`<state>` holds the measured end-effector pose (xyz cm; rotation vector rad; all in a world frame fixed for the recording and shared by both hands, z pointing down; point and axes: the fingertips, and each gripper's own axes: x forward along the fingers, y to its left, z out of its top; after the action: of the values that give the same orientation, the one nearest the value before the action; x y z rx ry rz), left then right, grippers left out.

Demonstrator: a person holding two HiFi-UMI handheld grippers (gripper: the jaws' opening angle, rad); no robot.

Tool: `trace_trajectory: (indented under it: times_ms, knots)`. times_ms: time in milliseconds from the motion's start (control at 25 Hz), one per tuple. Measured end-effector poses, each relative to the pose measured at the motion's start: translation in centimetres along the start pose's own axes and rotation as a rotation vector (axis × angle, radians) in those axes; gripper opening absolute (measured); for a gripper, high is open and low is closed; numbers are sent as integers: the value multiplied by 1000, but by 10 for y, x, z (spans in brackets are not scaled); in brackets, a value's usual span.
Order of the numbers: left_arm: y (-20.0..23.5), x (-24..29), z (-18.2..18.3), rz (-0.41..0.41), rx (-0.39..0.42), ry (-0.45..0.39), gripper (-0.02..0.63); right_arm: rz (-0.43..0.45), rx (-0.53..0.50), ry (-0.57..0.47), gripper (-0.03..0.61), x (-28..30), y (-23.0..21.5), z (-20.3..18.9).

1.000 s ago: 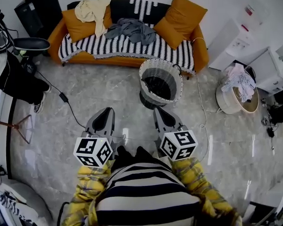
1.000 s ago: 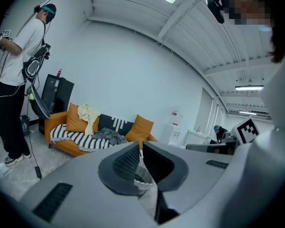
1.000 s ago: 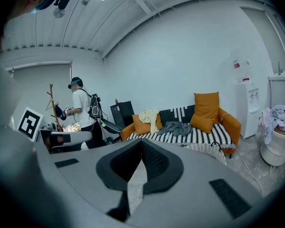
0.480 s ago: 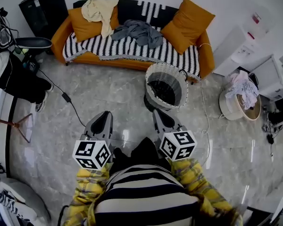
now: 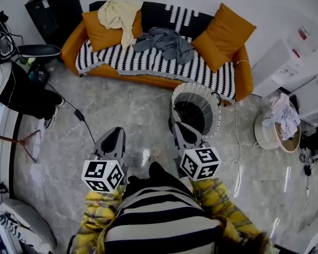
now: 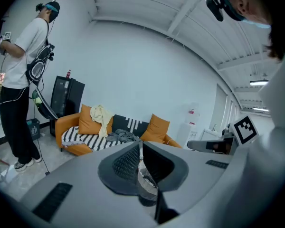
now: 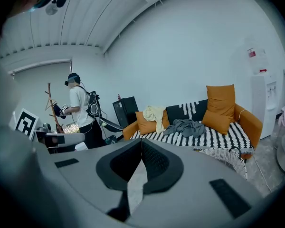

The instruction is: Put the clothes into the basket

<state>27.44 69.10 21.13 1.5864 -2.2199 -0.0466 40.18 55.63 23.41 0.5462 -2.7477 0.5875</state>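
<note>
Left gripper (image 5: 115,134): jaws pressed together, nothing held.
Right gripper (image 5: 180,127): jaws likewise together, nothing held.
Basket (image 5: 215,121): stood just ahead of the right gripper, ahead-right of the left.
Grey garment (image 5: 167,41), cream garment (image 5: 119,12): lay on the sofa (image 5: 148,62) beyond the basket, well ahead of both grippers.

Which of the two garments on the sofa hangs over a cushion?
The cream garment, draped over an orange cushion; the grey garment lies bunched on the striped seat.
</note>
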Motion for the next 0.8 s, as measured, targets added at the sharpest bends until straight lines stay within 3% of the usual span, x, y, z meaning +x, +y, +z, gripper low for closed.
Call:
trace_trajectory:
  times_ms: [280,800]
  knots:
    - [39,56,33,52,-6,-4,34,40,-24,37,25,77,-22,32]
    - [75,162,61,17,-30,36,34,96,-30,91,25,177,-44,63]
